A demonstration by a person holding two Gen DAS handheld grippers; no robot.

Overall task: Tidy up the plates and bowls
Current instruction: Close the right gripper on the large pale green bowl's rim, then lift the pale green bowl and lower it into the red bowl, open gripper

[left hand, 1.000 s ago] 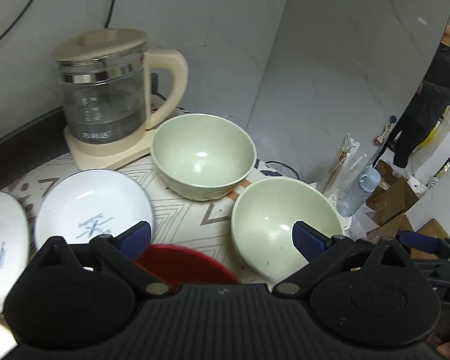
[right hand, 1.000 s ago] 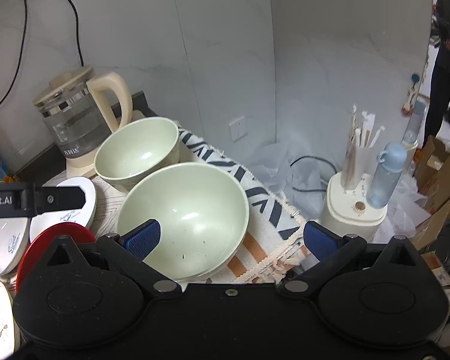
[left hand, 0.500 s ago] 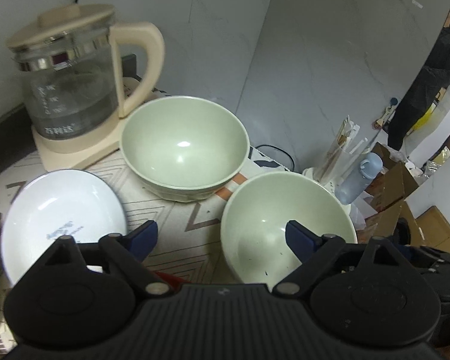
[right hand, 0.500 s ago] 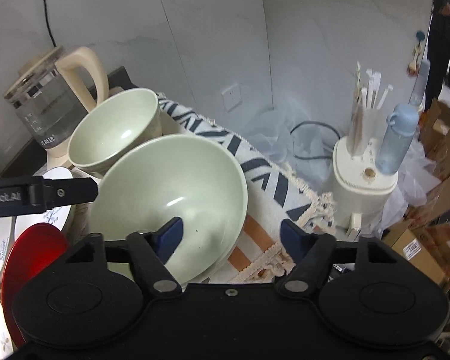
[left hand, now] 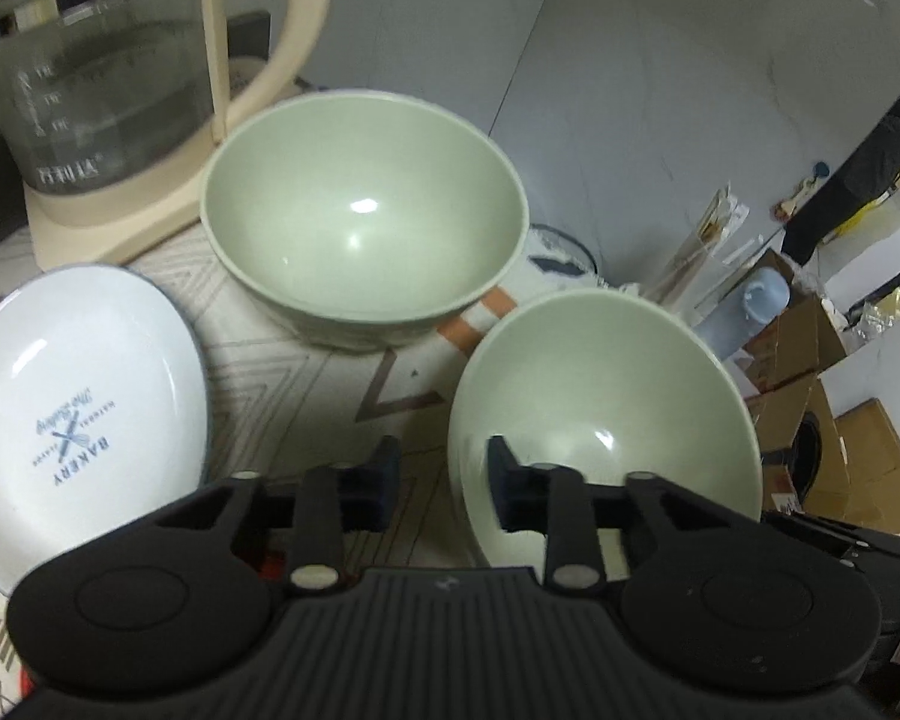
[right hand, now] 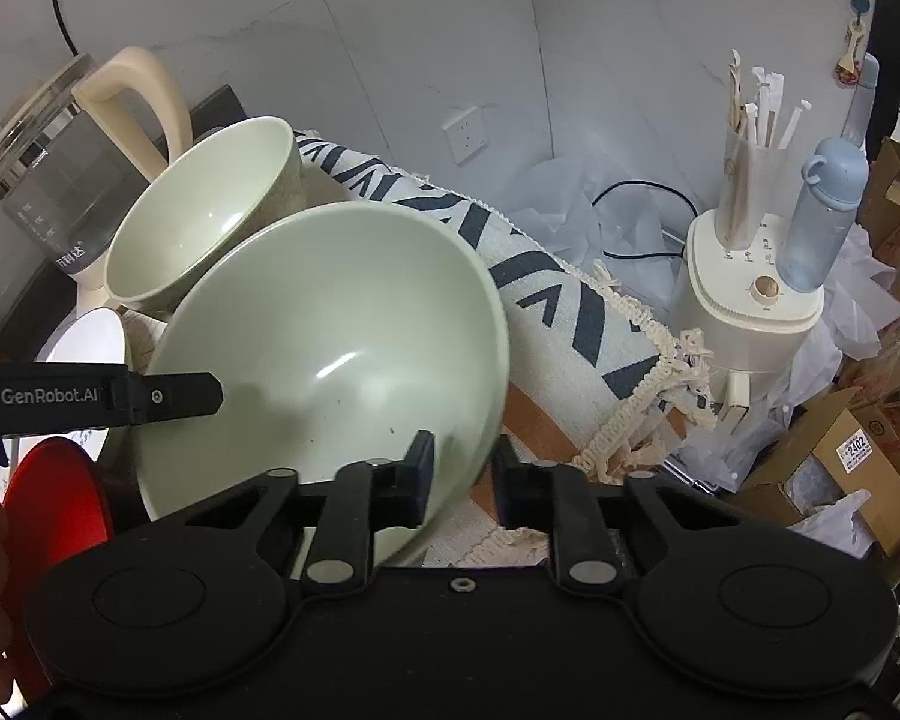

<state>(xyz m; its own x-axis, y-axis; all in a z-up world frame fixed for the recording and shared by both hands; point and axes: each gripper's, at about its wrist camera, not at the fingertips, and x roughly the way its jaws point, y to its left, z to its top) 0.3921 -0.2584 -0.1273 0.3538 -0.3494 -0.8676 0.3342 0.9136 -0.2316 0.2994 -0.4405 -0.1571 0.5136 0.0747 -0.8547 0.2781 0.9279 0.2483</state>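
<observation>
both claws are pinching the near green bowl [right hand: 330, 354] by opposite sides of its rim: the right gripper [right hand: 462, 480] is clamping the rim's right edge, one finger inside and one outside, and the left gripper [left hand: 438, 483] is clamping the left edge likewise. the bowl is sitting tilted, just in front of the second green bowl [left hand: 363, 222], which is standing beside the kettle [left hand: 108, 78]. left of the near bowl, a white plate [left hand: 84, 396] is lying on the patterned mat [right hand: 570, 324]. a red plate [right hand: 60, 498] is half hidden behind the left gripper's body.
</observation>
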